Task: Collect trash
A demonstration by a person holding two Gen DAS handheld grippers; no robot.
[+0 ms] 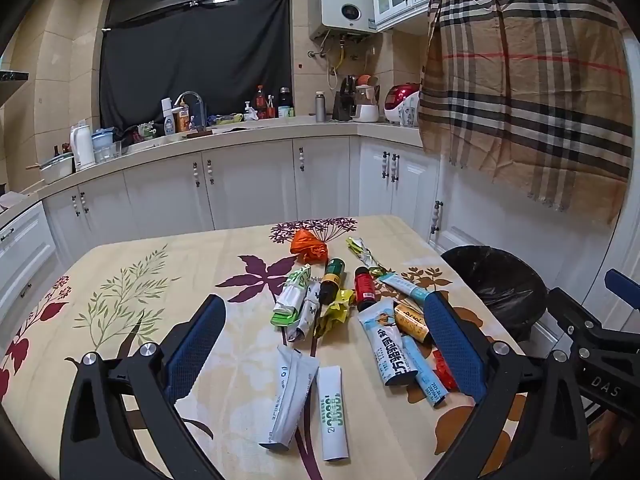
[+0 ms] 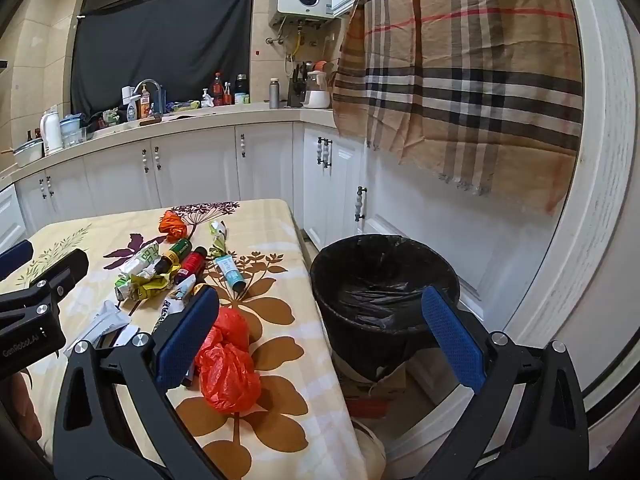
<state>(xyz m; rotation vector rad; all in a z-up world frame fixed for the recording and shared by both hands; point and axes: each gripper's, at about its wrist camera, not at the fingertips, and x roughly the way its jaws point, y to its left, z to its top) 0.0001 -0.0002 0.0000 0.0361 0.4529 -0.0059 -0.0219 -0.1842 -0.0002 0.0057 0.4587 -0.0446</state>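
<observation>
Several pieces of trash lie on the floral tablecloth [image 1: 140, 280]: an orange crumpled bag [image 1: 310, 246], a green bottle [image 1: 332, 280], a red bottle [image 1: 364, 288], a yellow wrapper [image 1: 336, 312], white tubes [image 1: 334, 412] and sachets [image 1: 390, 346]. A red plastic bag [image 2: 228, 364] lies near the table's right edge. A black-lined bin [image 2: 384, 280] stands right of the table. My left gripper [image 1: 324, 340] is open above the near pile, empty. My right gripper [image 2: 320, 332] is open and empty, spanning the table edge and the bin.
White kitchen cabinets [image 1: 248, 184] and a cluttered counter [image 1: 224, 128] run behind the table. A plaid cloth [image 1: 528, 92] hangs at the right above the bin. A cardboard box [image 2: 372, 388] sits under the bin. The other gripper shows at each view's side.
</observation>
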